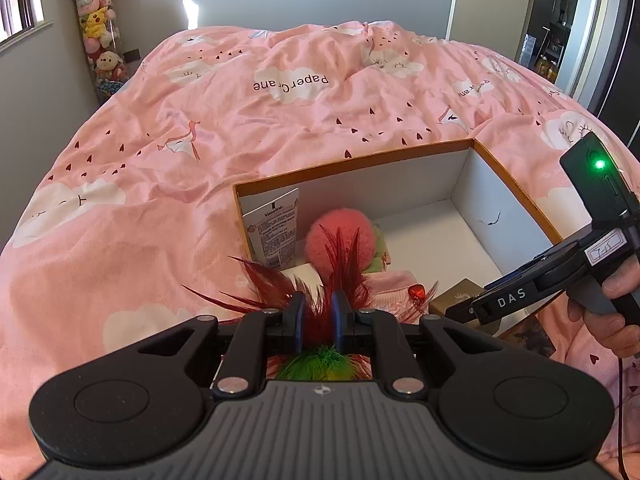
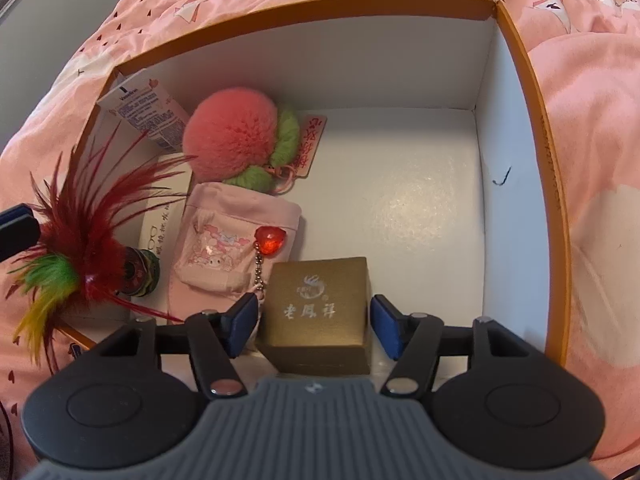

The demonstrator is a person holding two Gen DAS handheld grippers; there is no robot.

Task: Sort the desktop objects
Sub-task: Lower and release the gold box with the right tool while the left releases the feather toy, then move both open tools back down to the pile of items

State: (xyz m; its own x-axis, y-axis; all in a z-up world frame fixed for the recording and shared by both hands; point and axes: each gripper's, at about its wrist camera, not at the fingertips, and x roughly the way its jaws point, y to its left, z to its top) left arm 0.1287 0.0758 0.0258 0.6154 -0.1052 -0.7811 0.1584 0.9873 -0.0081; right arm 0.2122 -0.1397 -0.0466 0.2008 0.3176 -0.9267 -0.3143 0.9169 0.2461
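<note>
The left wrist view looks forward and slantwise down along its tool point(image 1: 318, 316), from the near edge of the bed covered by a pink quilt printed with white clouds point(image 1: 200, 128), facing the far wall and an open door; the open cardboard box with orange rim and white inside point(image 1: 360, 164) lies near, at centre right. The right wrist view looks much more steeply down, from close above that same box point(image 2: 304, 4), which fills most of its picture. Both views share the box's inside: the fluffy pink pompom ball point(image 1: 340, 236) point(image 2: 230, 132), the white cream tube point(image 1: 274, 232) point(image 2: 144, 114), the square golden-brown gift box point(image 1: 456, 298) point(image 2: 320, 312), and the red-and-green feather toy point(image 1: 320, 280) point(image 2: 80, 248). The left view also sees the right tool from the side point(image 1: 460, 312).
</note>
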